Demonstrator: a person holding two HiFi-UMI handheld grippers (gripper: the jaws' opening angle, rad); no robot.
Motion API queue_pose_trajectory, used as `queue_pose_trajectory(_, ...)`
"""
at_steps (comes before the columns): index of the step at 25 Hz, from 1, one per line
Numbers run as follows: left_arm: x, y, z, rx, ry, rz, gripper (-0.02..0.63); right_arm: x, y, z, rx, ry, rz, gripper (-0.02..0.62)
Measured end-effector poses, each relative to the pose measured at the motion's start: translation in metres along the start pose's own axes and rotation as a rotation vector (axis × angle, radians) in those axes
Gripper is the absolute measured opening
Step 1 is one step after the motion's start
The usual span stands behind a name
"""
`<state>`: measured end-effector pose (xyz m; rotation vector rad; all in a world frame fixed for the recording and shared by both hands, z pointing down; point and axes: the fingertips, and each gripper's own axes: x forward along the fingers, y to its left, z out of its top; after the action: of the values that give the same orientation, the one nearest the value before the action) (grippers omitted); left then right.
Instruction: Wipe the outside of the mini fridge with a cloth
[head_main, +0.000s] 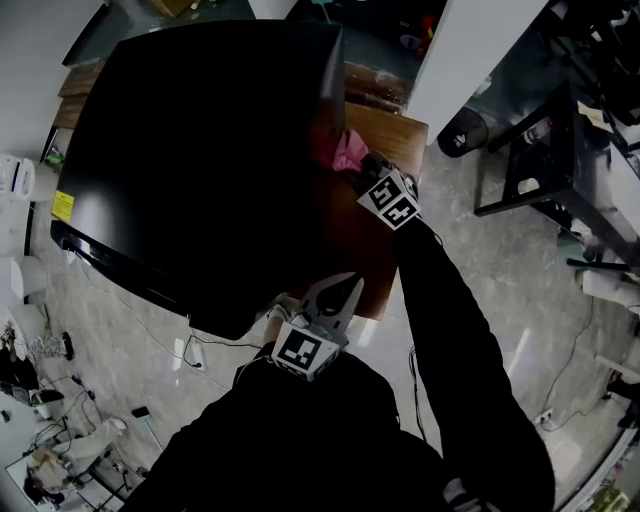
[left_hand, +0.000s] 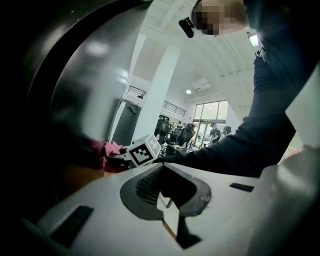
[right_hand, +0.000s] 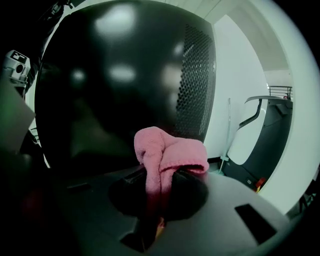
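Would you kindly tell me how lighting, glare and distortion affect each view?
Head view: the fridge reads as a flat black mass against the bright floor. Left gripper view: wide-angle bending curves the fridge's wall, with soft glare. Right gripper view: blurry light spots on the fridge; the cloth looks clear.

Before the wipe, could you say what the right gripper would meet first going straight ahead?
Probably the black mini fridge, with the pink cloth held by the right gripper touching first; depth is unclear.

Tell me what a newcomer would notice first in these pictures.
The big black fridge fills the head view's upper left, on a wooden table. At its right side, the right gripper clamps a pink cloth. The left gripper, shut and empty, hangs nearer the person.
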<state>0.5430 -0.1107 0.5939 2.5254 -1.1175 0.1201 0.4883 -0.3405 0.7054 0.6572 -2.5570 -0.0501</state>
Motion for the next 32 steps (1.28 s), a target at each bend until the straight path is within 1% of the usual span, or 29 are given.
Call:
queue_pose_trajectory(3, -0.002, -0.002, -0.001, 0.014, -0.001, 0.003, 0.006, 0.012, 0.009, -0.028, 0.029, 0.052, 0.037, 0.051)
queue_pose_trajectory(8, -0.01, 0.003, -0.003, 0.036, 0.021, 0.024, 0.005, 0.032, 0.021, -0.067, 0.0, 0.192, 0.058, 0.051)
queue_pose_trajectory(10, -0.011, 0.003, -0.003, 0.035, 0.011, 0.026, 0.006, 0.031, 0.022, -0.073, 0.007, 0.209, 0.058, 0.052)
queue_pose_trajectory(12, -0.015, 0.002, 0.002, 0.024, 0.002, 0.024, 0.006, 0.022, 0.022, -0.066, 0.017, 0.184, 0.042, 0.052)
queue_pose_trajectory(16, -0.026, -0.01, 0.023, 0.046, -0.023, -0.004, 0.006, -0.023, 0.025, -0.016, 0.036, 0.048, 0.003, 0.052)
queue_pose_trajectory(19, -0.039, -0.025, 0.046, 0.076, -0.041, -0.013, 0.006, -0.071, 0.037, 0.035, 0.038, -0.063, 0.009, 0.052)
queue_pose_trajectory(23, -0.06, -0.047, 0.075, 0.073, -0.08, -0.03, 0.006, -0.139, 0.071, 0.12, -0.011, -0.226, 0.059, 0.052)
queue_pose_trajectory(27, -0.079, -0.054, 0.095, 0.069, -0.111, -0.035, 0.006, -0.187, 0.109, 0.205, -0.067, -0.409, 0.14, 0.052)
queue_pose_trajectory(29, -0.088, -0.054, 0.1, 0.079, -0.121, -0.032, 0.006, -0.2, 0.128, 0.233, -0.068, -0.466, 0.176, 0.052)
queue_pose_trajectory(32, -0.101, -0.05, 0.103, 0.084, -0.128, -0.021, 0.005, -0.203, 0.148, 0.252, -0.063, -0.485, 0.21, 0.052)
